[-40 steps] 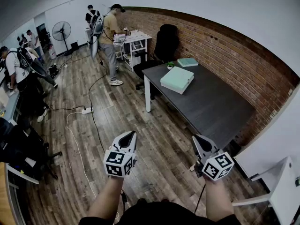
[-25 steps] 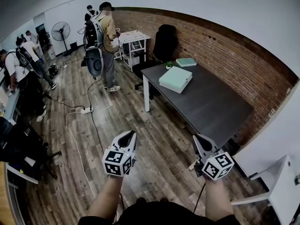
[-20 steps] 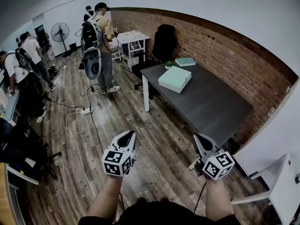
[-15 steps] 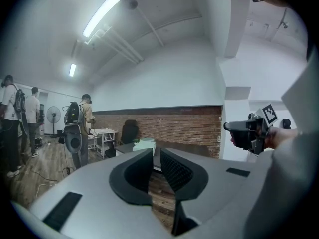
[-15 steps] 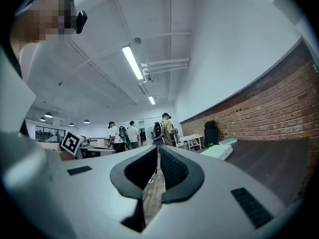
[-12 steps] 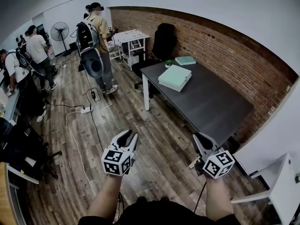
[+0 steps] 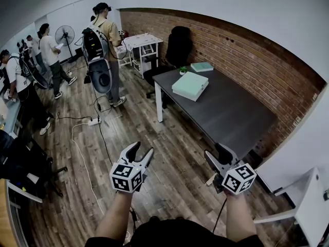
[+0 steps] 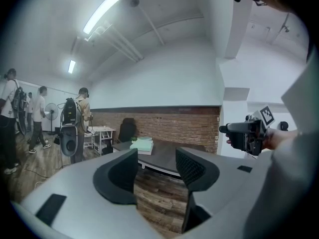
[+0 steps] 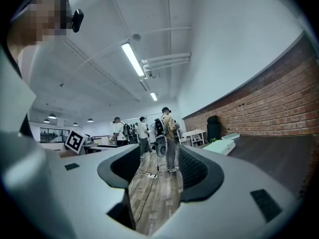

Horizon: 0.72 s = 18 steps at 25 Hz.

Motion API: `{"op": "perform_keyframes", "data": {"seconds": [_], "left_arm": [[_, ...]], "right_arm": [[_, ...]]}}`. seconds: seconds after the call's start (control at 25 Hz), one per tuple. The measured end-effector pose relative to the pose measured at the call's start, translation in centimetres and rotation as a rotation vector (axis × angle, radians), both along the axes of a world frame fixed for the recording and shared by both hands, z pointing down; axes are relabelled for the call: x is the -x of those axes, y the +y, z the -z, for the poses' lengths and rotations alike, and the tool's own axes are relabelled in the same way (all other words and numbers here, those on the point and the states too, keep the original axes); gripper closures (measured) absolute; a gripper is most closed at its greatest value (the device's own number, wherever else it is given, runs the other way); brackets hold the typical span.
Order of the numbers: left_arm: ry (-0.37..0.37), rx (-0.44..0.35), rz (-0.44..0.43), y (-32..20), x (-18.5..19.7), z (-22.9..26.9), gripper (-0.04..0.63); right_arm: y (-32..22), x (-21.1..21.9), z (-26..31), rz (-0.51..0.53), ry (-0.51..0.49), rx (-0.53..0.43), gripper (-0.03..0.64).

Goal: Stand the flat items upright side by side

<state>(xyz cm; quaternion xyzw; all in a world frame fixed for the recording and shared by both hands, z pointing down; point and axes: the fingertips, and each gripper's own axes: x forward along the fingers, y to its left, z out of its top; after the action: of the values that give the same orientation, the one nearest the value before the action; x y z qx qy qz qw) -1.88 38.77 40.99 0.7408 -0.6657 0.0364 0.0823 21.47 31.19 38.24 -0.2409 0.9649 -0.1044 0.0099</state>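
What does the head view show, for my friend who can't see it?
Two empty claws, the left claw and the right claw, have just been opening above a wooden floor. Ahead, flat pale green boxes lie on a dark table beside a brick wall; people stand farther back.

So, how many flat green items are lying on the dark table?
2. The larger item lies toward the table's far end; the smaller item lies beyond it, by the brick wall. The larger may be a stack.

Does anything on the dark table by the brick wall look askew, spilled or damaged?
Nothing stands out: the large pale green box lies flat on the dark table, a smaller green one flat behind it.
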Motion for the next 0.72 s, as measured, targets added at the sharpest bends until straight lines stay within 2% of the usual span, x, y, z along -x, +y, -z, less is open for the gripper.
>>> {"op": "perform_keyframes", "data": {"seconds": [0.28,0.48,0.72], "left_arm": [[-0.010,0.014,-0.022,-0.3,-1.0,-0.1,0.274],[-0.018,0.035,-0.036,-0.5,-1.7,-0.4,0.204],[-0.013,0.060,-0.032,-0.8,-2.0,-1.0,0.142]], "right_arm": [[-0.1,-0.2,0.0,0.021,0.000,0.013,0.284],[-0.5,-0.3,-0.1,0.028,-0.008,0.024,0.186],[-1.0,-0.4,-0.5,0.011,-0.005,0.041,0.098]]}}
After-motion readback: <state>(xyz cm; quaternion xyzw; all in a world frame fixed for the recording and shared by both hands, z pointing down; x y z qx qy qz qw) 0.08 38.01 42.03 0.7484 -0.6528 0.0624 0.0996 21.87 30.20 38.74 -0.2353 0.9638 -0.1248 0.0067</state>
